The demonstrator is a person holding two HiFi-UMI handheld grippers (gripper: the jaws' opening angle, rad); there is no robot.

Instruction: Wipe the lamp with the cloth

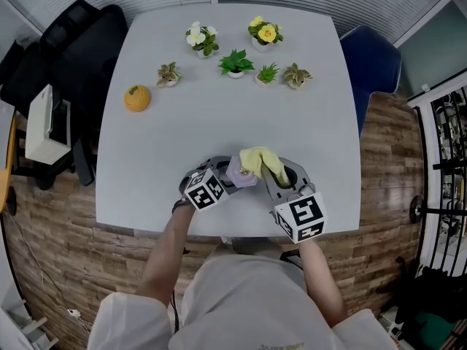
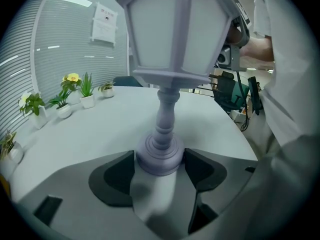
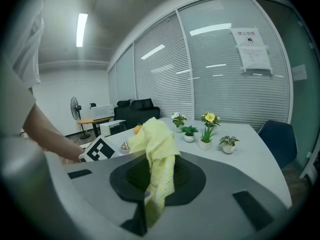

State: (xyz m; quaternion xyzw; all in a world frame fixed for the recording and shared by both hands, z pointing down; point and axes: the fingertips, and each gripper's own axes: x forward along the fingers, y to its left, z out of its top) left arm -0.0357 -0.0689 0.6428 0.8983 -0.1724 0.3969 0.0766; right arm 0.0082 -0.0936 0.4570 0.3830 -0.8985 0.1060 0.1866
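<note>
Upright near the front edge of the pale grey desk: a lilac lantern-shaped lamp with a turned stem and a round foot. Clamped at that foot, from both sides, by the dark pads of the left gripper, with the foot down on the desk.

Pinched in the closed jaws of the right gripper: a yellow knitted cloth, bunched above the jaws and trailing down between them. Held, in the head view, up over the lamp's top and overlapping its right side; hard to tell whether touching there.

Printed on the cube of the left gripper, and on the right one's too: black-and-white square markers.

Taped to the glazed wall with blinds: white paper notices, the upper one with a red heading, all print too small to read.

Along the far side of the desk, well apart from the lamp: a row of small potted plants, among them one with white flowers and one with yellow. To the left of the row, a small orange pumpkin.

Beside the desk's far right corner, a blue chair. Off the left side, a black chair and a white machine, on a wood-patterned floor.
</note>
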